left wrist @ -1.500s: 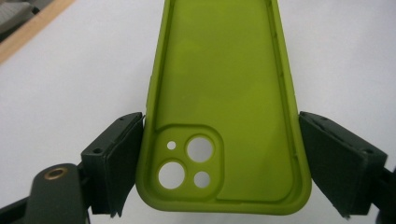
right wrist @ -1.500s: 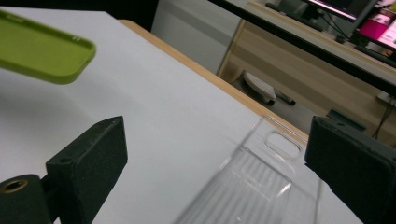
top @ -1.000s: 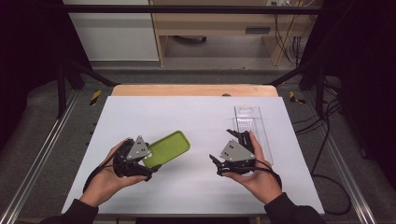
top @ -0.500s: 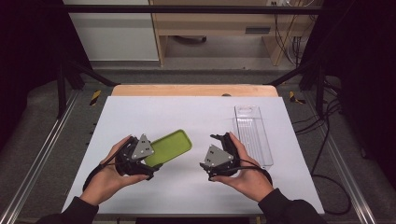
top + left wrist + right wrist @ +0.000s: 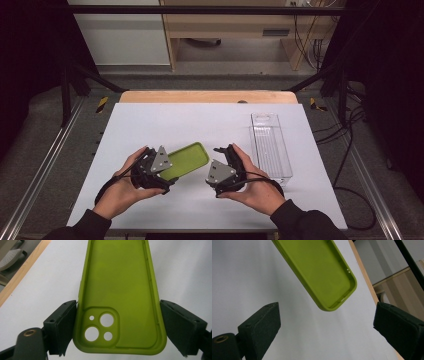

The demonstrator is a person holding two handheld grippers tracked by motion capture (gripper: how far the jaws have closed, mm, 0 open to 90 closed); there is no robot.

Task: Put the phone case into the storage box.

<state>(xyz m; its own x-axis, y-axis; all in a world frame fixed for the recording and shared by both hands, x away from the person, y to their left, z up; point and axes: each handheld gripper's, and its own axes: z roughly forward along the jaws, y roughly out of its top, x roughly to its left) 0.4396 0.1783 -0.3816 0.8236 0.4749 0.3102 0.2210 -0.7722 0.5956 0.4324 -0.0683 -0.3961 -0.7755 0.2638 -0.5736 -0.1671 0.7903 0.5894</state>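
Left gripper [image 5: 161, 172] at lower left clamps the green phone case [image 5: 186, 160] by its camera end, just above the table [image 5: 150, 120]. Right gripper [image 5: 226, 162], centre, gapes wide, empty. Clear tray [image 5: 270, 147], right, holds nothing.

Bare table [image 5: 165, 125] ahead of both hands; clear bin [image 5: 270, 145] blocks right side, green case [image 5: 187, 159] between grippers

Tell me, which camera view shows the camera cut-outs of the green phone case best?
The left gripper view: the green phone case lies between the left tongs, cut-outs plain near the bottom. The right gripper view shows its opposite end beyond the open right tongs. In the high view that end is hidden.
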